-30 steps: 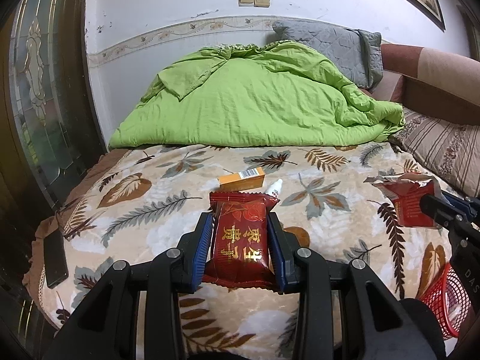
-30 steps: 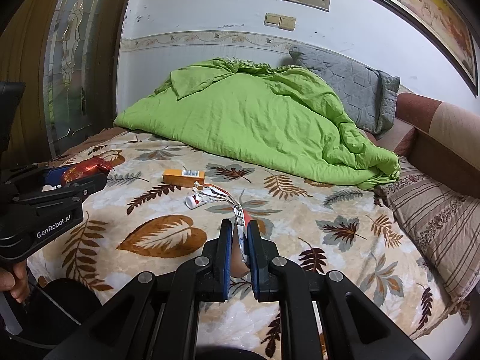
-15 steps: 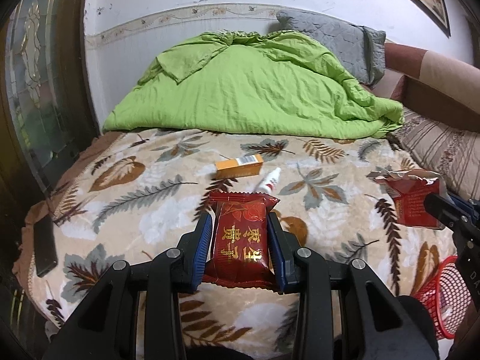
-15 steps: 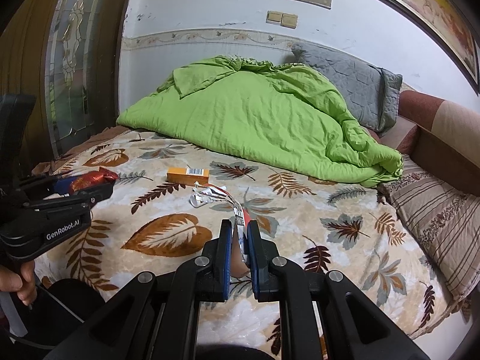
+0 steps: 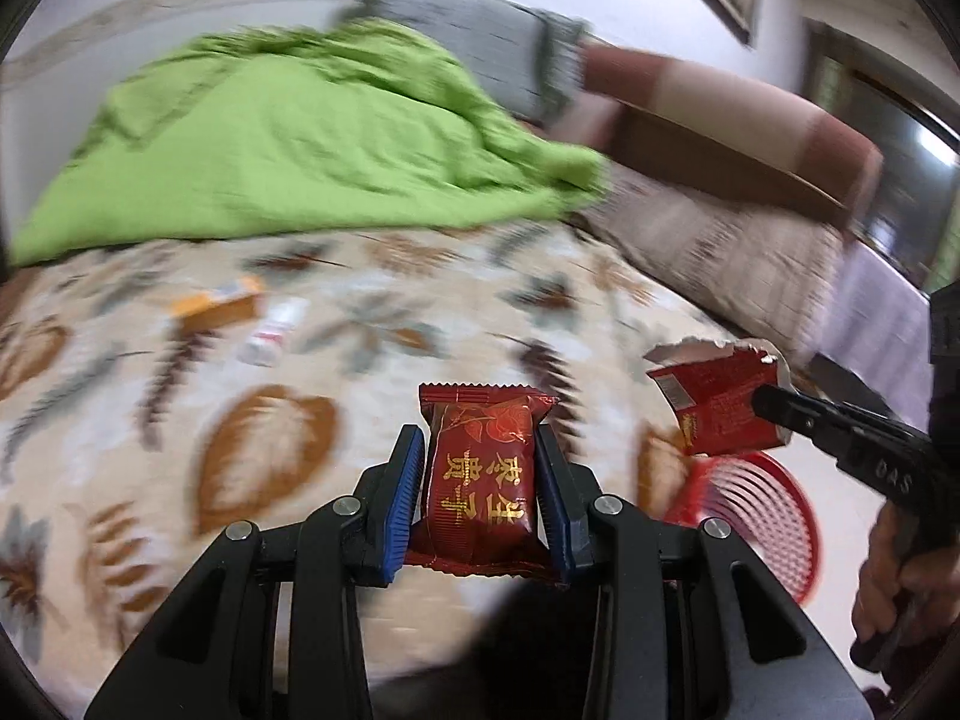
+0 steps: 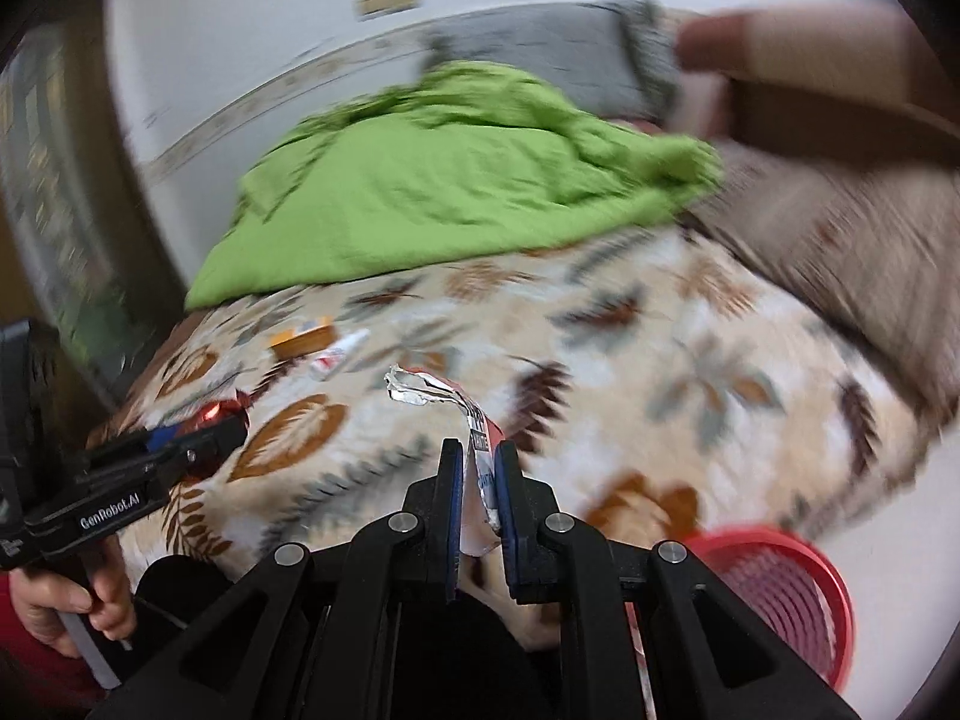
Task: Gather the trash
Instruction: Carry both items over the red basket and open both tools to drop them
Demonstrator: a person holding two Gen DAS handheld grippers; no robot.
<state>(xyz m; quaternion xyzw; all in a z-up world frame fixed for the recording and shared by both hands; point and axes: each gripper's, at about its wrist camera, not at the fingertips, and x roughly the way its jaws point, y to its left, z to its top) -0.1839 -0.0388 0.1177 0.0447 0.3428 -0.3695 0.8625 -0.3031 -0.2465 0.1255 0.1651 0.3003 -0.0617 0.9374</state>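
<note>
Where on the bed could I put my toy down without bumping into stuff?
The widest bare patch of the leaf blanket lies between the green quilt and the red basket, beside the striped pillow. It is crowded on the other side, where the orange box and small tube lie together.

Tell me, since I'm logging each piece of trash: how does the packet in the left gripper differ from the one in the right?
The sealed red packet in the left gripper looks puffy and intact; the torn red wrapper in the right gripper is ripped open and flat. The packet sits face-on between widely spaced fingers; the wrapper is pinched edge-on between nearly closed ones. Both are red and held above the bed.
</note>
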